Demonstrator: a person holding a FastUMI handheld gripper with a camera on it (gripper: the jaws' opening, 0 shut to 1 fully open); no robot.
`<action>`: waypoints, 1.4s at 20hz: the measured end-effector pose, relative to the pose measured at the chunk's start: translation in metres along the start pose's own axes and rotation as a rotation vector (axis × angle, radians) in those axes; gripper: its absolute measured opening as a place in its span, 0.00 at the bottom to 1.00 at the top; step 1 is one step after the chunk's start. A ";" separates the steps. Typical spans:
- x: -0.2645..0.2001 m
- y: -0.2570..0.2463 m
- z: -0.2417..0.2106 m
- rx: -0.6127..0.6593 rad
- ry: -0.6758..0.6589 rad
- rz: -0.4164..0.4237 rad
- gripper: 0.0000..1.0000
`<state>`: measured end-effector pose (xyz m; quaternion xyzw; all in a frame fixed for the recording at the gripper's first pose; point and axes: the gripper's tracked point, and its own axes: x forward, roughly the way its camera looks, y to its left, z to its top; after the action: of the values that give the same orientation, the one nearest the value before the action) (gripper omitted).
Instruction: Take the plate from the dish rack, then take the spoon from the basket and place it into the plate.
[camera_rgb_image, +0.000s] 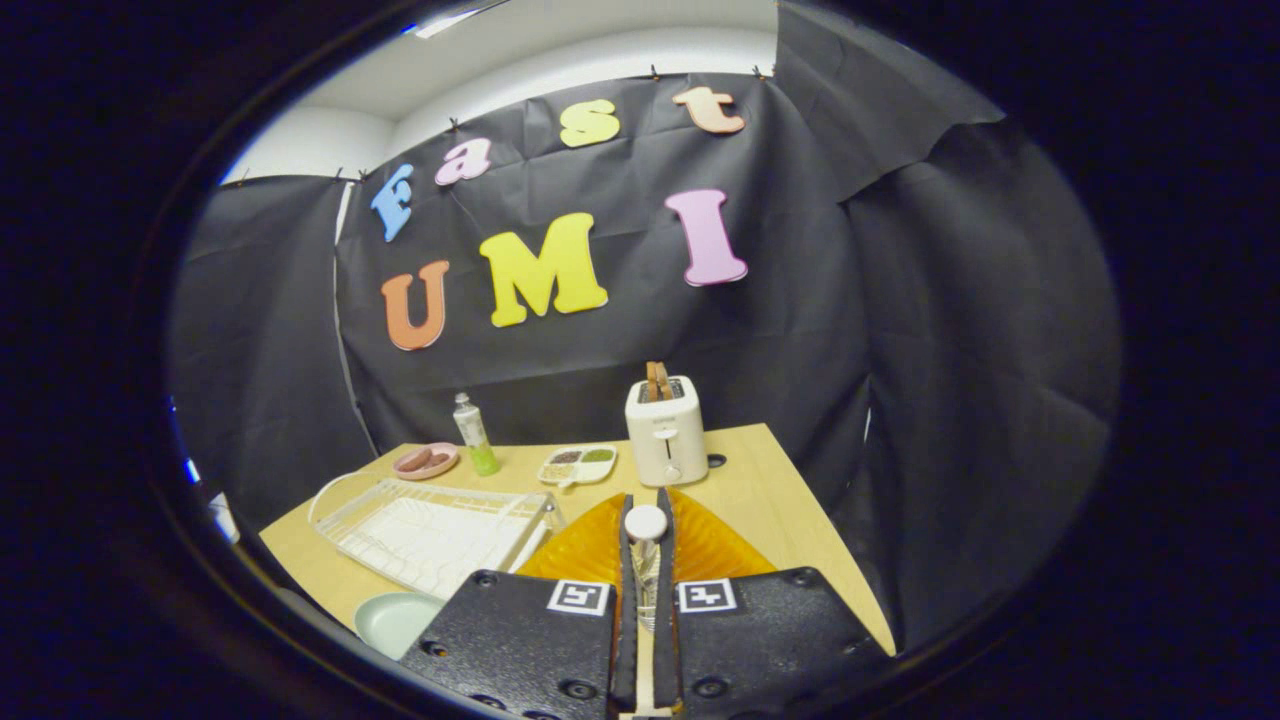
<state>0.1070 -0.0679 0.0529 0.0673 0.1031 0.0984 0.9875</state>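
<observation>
My gripper (646, 535) is shut on the spoon (646, 523), whose white rounded end sticks up between the fingertips while its shaft runs down between the fingers. Right below and beyond the fingers lies the ribbed orange basket (708, 548). The pale green plate (393, 620) rests on the table to the left of the fingers, in front of the white wire dish rack (430, 535), which holds no plate.
A white toaster (665, 432) with bread in its slot stands beyond the basket. To its left sit a divided snack tray (578, 464), a bottle of green liquid (476, 435) and a pink dish (426, 461). The wooden table (790, 510) ends at an edge on the right.
</observation>
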 end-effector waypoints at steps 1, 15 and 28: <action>-0.013 0.014 0.005 -0.011 -0.010 0.021 0.12; -0.056 0.217 -0.095 -0.093 0.200 0.334 0.12; -0.027 0.262 -0.175 -0.086 0.424 0.397 0.12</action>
<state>-0.0037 0.2006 -0.0712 0.0223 0.2878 0.3059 0.9073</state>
